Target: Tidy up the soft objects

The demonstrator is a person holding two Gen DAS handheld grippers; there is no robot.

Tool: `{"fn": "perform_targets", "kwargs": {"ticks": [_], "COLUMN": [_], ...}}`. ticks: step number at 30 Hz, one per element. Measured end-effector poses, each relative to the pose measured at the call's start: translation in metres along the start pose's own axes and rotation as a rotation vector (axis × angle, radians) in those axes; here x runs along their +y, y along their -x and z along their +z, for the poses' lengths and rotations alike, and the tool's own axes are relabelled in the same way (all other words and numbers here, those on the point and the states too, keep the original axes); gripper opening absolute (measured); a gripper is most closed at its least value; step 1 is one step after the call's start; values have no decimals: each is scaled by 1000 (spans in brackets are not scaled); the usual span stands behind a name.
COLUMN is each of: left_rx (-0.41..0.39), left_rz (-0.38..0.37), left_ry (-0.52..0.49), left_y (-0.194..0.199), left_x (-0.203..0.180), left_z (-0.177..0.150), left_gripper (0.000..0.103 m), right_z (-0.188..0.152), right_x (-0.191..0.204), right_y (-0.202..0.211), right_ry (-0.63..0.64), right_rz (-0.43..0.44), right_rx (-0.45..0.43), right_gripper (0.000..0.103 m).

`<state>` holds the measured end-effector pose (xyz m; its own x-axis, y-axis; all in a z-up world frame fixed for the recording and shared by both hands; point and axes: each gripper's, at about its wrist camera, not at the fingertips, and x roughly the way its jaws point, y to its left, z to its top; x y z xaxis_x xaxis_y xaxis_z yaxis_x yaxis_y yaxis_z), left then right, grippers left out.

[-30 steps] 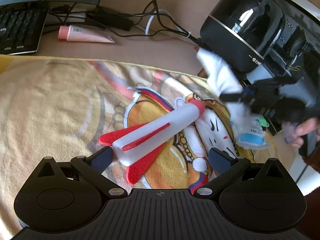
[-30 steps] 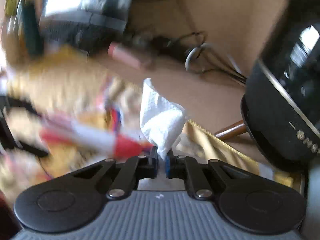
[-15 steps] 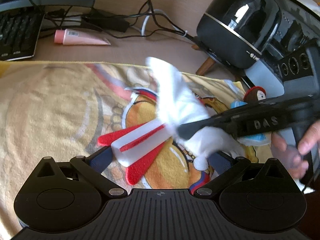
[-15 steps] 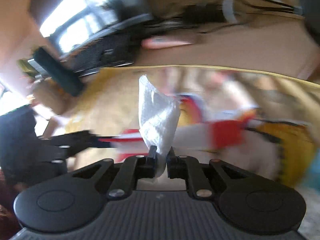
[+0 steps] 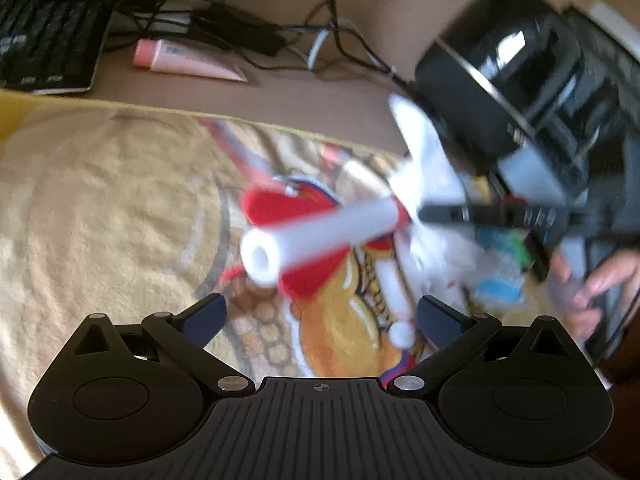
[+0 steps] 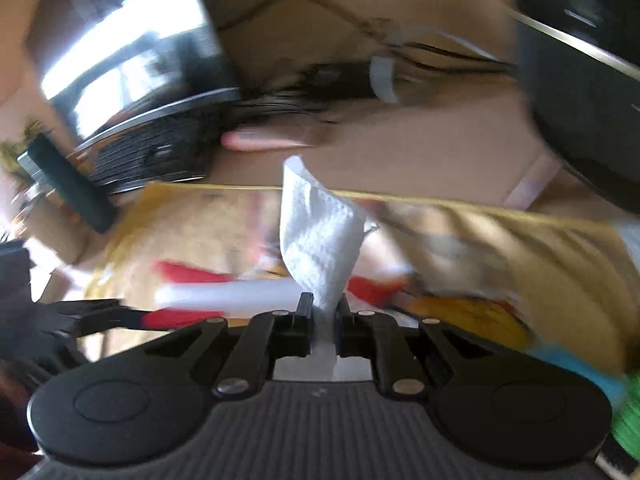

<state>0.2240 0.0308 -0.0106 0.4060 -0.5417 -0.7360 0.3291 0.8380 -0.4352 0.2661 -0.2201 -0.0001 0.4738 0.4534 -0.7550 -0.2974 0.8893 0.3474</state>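
right gripper [image 6: 323, 312] pinches a white cloth [image 6: 320, 236]; left gripper [image 5: 320, 312] spread; blurred surroundings.

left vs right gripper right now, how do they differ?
The left gripper is open, its jaws wide apart; the right gripper is shut on the white cloth. Left holds nothing and faces the foam rocket; right carries cloth above it. Both are black.

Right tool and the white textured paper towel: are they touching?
Touching. The right wrist view shows the right tool shut on the white textured paper towel, whose lower end is pinched between the two fingers while the rest stands up above them.
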Motion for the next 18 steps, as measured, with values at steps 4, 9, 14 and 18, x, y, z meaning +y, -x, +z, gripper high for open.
{"fn": "perform_targets", "kwargs": {"ticks": [4, 9, 14, 18], "left_rx": [7, -32, -117, -116], "left_rz": [20, -3, 27, 56], "left_ry": [-100, -136, -104, -88], "left_y": [-5, -3, 9, 1], "left_x": [-16, -22, -12, -2], "left_z": [-5, -2, 10, 21], "left_gripper": [103, 103, 103, 103], "right_z": [17, 29, 27, 21], "right_x": [48, 68, 31, 4], "right_y": [-28, -62, -58, -44], "right_ry": [139, 195, 60, -9], "right_rz": [95, 143, 118, 71], "right_rx": [0, 73, 81, 61], "right_gripper": [16, 16, 15, 15]}}
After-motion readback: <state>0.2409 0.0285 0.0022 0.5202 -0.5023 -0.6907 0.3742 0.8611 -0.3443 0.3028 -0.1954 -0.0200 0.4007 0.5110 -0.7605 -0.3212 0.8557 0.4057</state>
